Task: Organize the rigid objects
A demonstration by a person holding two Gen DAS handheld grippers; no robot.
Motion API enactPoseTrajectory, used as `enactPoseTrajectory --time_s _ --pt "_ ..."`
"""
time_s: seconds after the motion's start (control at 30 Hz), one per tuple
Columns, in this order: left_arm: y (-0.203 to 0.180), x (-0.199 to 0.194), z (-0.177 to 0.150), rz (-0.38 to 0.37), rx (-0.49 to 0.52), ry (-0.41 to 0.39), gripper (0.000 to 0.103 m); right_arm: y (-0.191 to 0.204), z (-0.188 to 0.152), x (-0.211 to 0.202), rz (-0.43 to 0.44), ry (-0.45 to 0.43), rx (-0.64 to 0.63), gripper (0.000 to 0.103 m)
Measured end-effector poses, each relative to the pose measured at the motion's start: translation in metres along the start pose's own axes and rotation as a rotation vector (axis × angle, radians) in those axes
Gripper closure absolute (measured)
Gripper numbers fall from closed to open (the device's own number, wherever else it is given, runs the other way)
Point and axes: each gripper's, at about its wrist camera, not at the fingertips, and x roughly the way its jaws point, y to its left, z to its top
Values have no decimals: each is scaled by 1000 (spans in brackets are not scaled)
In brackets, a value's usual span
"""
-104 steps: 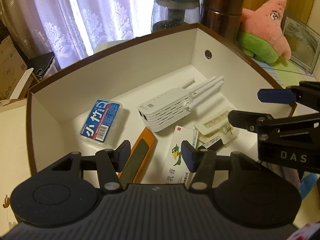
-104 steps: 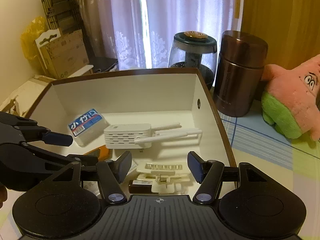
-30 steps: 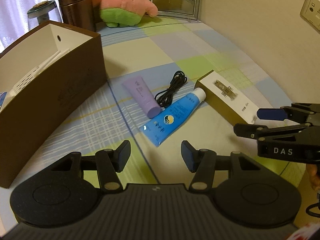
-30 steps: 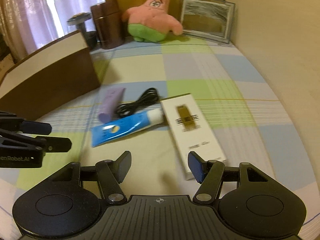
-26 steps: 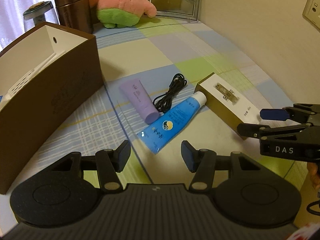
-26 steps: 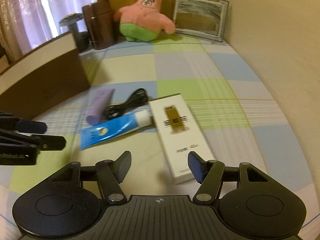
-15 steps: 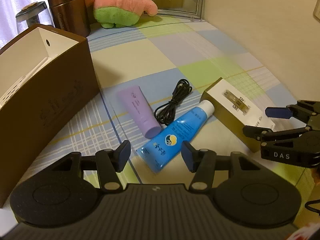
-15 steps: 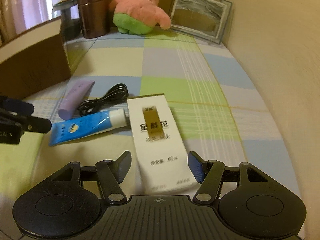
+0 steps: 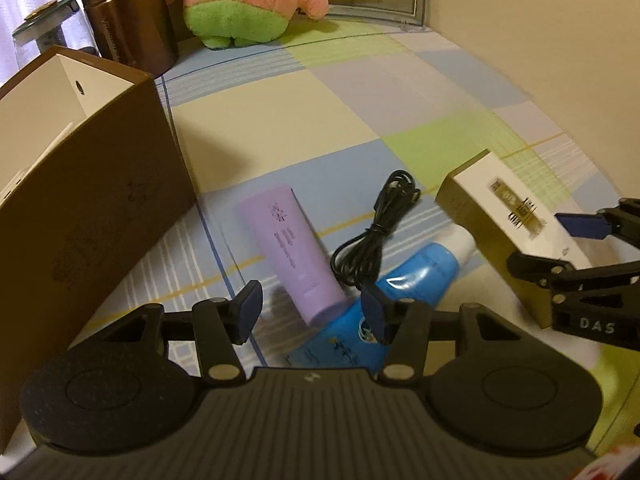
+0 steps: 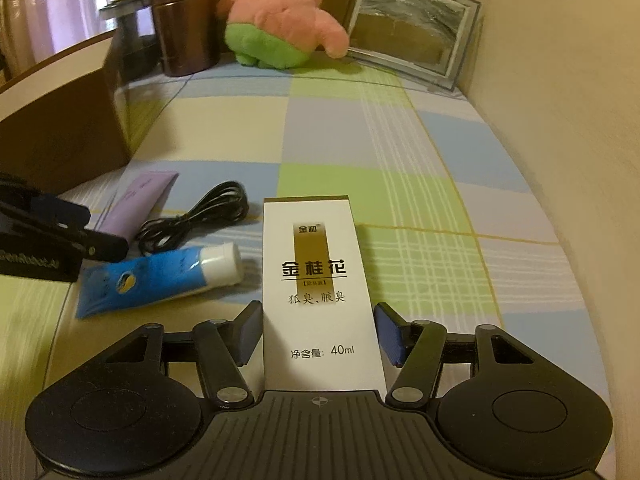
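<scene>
While the left wrist view looks down into the brown bin (image 9: pixel 92 200) and catches a sliver of white items inside it, the right wrist view sees only the bin's outer wall (image 10: pixel 60 136) and shows instead the printed top of the white carton (image 10: pixel 320 292), which reads blurred from the left (image 9: pixel 508 208). From the right wrist, the plush (image 10: pixel 280 20) shows its face and the framed picture (image 10: pixel 408 36) shows whole; from the left, both are cut off at the top.

On the checked cloth (image 10: pixel 360 128) lie a purple tube (image 9: pixel 292 256), a coiled black cable (image 9: pixel 376 232) just beside it, and a blue tube (image 9: pixel 380 312) whose white cap touches or nearly touches the carton. A brown canister (image 10: pixel 184 20) stands by the plush.

Spread wide, the right gripper (image 10: pixel 316 336) straddles the near end of the carton; the left pad (image 10: pixel 250 332) sits at the carton's edge, the other pad stands slightly apart, so nothing is clamped. The left gripper (image 9: pixel 312 308) is also spread and holds nothing, hanging over the lower end of the purple tube, with the blue tube under its right finger (image 9: pixel 374 310).
</scene>
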Motion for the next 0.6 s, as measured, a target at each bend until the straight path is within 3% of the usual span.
enactPoseTrajectory --time_s 0.07,0.13,0.27,0.6 --pt "0 6 2 4 5 4 53 -2 3 2 -11 2 25 46" --pt "1 9 2 0 12 9 65 -5 5 3 -16 7 55 46" --pt "9 10 -2 8 21 12 77 -8 6 2 -26 13 76 46" --pt "21 8 -6 23 70 19 75 -13 8 8 -28 39 83 46"
